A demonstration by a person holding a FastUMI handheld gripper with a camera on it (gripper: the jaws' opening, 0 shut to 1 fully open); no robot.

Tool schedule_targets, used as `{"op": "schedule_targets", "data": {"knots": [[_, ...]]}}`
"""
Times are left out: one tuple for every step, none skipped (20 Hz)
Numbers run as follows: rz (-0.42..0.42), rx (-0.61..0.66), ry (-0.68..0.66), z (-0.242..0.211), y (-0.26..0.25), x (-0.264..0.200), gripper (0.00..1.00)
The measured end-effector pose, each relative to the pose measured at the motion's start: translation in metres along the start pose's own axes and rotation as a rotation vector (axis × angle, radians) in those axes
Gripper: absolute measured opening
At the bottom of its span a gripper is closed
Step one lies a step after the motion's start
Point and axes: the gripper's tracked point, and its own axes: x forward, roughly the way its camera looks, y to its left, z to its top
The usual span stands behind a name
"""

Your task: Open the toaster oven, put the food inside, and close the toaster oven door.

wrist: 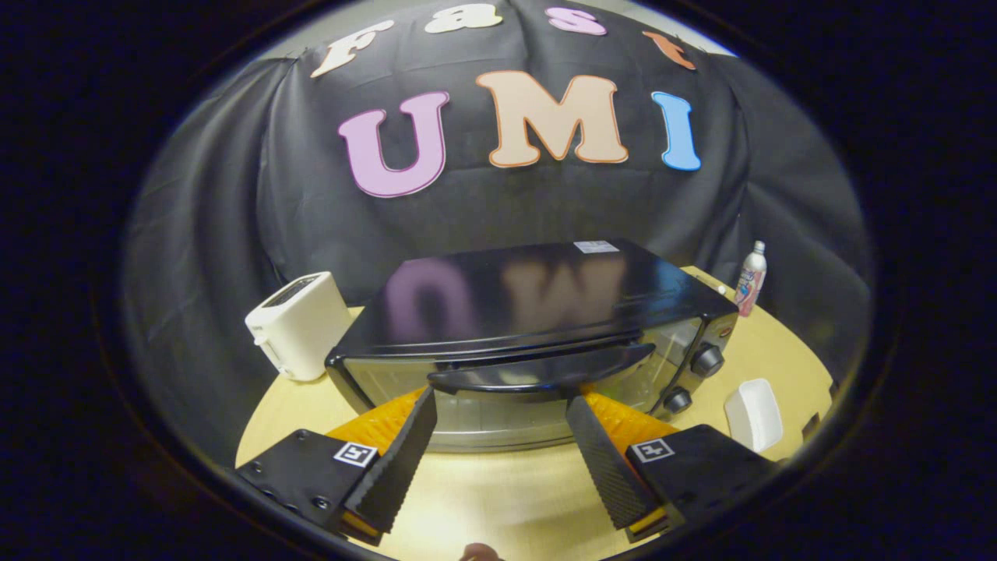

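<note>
Your gripper has its fingers spread wide, clamped on nothing, tips just short of the toaster oven door handle. Door sits closed. I can't make out food through the glass, so this fits either a door about to be pulled or one just pushed shut. A small white dish sits right of the oven on the table; contents unclear. If you grip the handle, centre it between the fingers and keep them level with the bar so it doesn't slip off.
</note>
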Motion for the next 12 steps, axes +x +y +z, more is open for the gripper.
{"op": "schedule_targets", "data": {"knots": [[0.002,0.002,0.002,0.001,0.0,0.0,1.0],[0.005,0.005,0.003,0.001,0.0,0.002,1.0],[0.009,0.003,0.006,0.0,-0.001,0.002,1.0],[0.009,0.001,0.006,0.0,-0.001,0.003,1.0],[0.009,-0.001,0.007,0.001,-0.001,0.003,1.0],[0.009,-0.002,0.008,0.0,-0.002,0.002,1.0],[0.006,-0.005,0.008,0.0,-0.004,0.001,1.0],[0.001,-0.009,0.006,0.001,-0.006,-0.002,1.0],[-0.002,-0.014,0.004,0.001,-0.007,-0.005,1.0],[-0.002,-0.018,0.003,0.001,-0.007,-0.009,1.0],[0.0,-0.022,0.004,0.001,-0.007,-0.013,1.0],[0.0,-0.026,0.002,0.002,-0.009,-0.017,1.0]]}}
